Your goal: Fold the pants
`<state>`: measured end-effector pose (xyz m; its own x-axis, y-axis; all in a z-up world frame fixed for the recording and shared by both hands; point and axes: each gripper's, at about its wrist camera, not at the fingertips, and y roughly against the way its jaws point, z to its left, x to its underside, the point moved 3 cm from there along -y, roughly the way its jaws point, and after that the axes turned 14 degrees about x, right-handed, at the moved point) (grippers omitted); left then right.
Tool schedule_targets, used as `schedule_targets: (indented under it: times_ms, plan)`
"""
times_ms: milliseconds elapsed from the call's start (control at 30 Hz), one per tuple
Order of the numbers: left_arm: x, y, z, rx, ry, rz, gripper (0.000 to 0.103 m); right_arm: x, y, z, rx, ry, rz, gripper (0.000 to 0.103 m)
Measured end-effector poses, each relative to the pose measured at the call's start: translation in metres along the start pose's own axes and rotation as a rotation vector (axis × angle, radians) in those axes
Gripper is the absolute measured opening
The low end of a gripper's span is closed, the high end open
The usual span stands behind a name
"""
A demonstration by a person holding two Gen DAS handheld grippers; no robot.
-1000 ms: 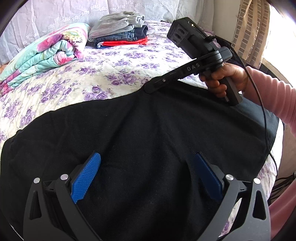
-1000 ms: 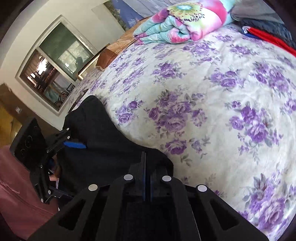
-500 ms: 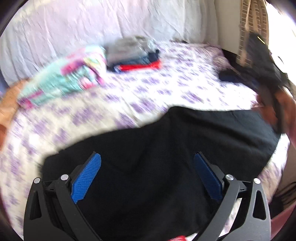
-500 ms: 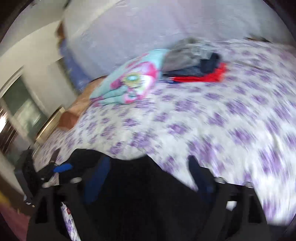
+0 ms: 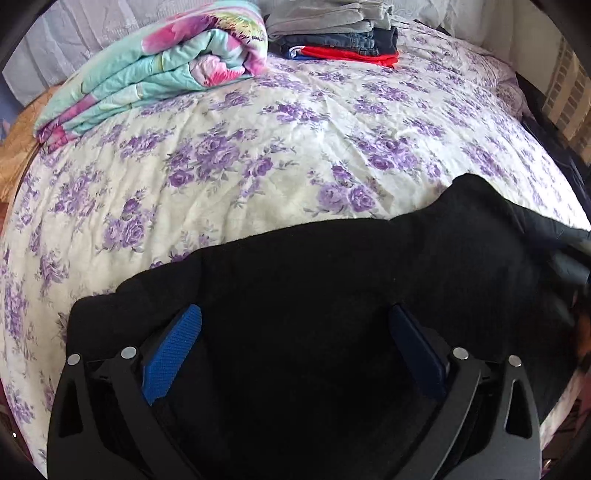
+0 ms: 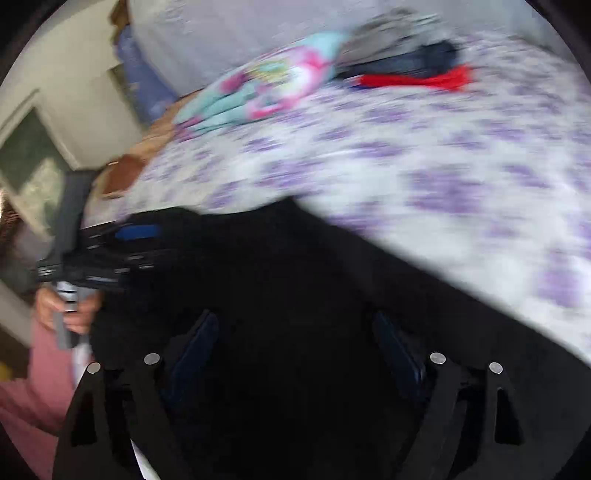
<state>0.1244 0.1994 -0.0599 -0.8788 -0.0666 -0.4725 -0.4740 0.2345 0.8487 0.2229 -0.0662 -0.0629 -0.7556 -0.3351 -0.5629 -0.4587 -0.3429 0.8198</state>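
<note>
Pants (image 5: 332,295) are black and lie spread along the near edge of the bed (image 5: 295,147), already looking doubled over into a broad slab with one rumpled corner poking up on the right. So my guess is at least one fold is in, and what's left is another fold or two plus squaring it up, though black on black hides the layers pretty well.

Left gripper (image 5: 295,354) hangs right over the cloth, fingers wide apart, nothing between the blue pads (image 5: 173,354). Right gripper (image 6: 295,347) is over the other end; its view is blurry, but its fingers also stand apart, having closed in slightly from fully wide, and nothing is pinched in them.

Further back there's a rolled quilt (image 5: 155,74) and a stack (image 5: 340,33) of folded clothes, well apart from the pants. That's probably where these end up.
</note>
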Motion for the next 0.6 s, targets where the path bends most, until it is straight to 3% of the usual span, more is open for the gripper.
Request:
schedule_targets:
  times_ms: [33,67,100,167,233,300,367,433,533,600]
  plan:
    - [0.002,0.000,-0.001,-0.001,-0.004,-0.009,0.099,0.005,0.008,-0.035,0.095,-0.026,-0.014,0.084]
    - [0.002,0.001,0.000,0.000,-0.003,-0.014,0.099,0.012,0.015,-0.069,0.133,-0.063,-0.019,0.073]
    - [0.002,0.002,0.000,0.001,0.000,-0.022,0.099,0.019,0.023,-0.100,0.161,-0.109,-0.024,0.075]
    - [0.003,0.002,0.002,0.004,0.002,-0.030,0.099,0.039,0.041,-0.172,0.462,-0.213,-0.016,0.100]
    - [-0.001,0.000,0.001,0.000,0.002,-0.029,0.099,0.061,0.067,-0.221,0.575,-0.400,-0.029,0.092]
    - [-0.005,0.001,0.000,-0.023,0.013,-0.019,0.099,0.067,0.093,-0.217,0.450,-0.507,-0.125,0.091]
    - [-0.009,0.013,-0.009,-0.101,0.018,-0.034,0.099,0.059,0.106,-0.182,0.356,-0.443,-0.190,0.087]
    - [-0.014,0.035,-0.028,-0.144,-0.010,-0.111,0.098,0.052,0.107,-0.131,0.264,-0.345,-0.233,0.084]
    - [-0.010,0.057,-0.082,-0.007,-0.075,-0.189,0.098,0.046,0.086,-0.063,0.164,-0.225,-0.205,0.084]
    - [0.001,0.048,-0.116,0.074,-0.148,-0.148,0.098,0.055,0.070,-0.031,0.110,-0.138,-0.160,0.083]
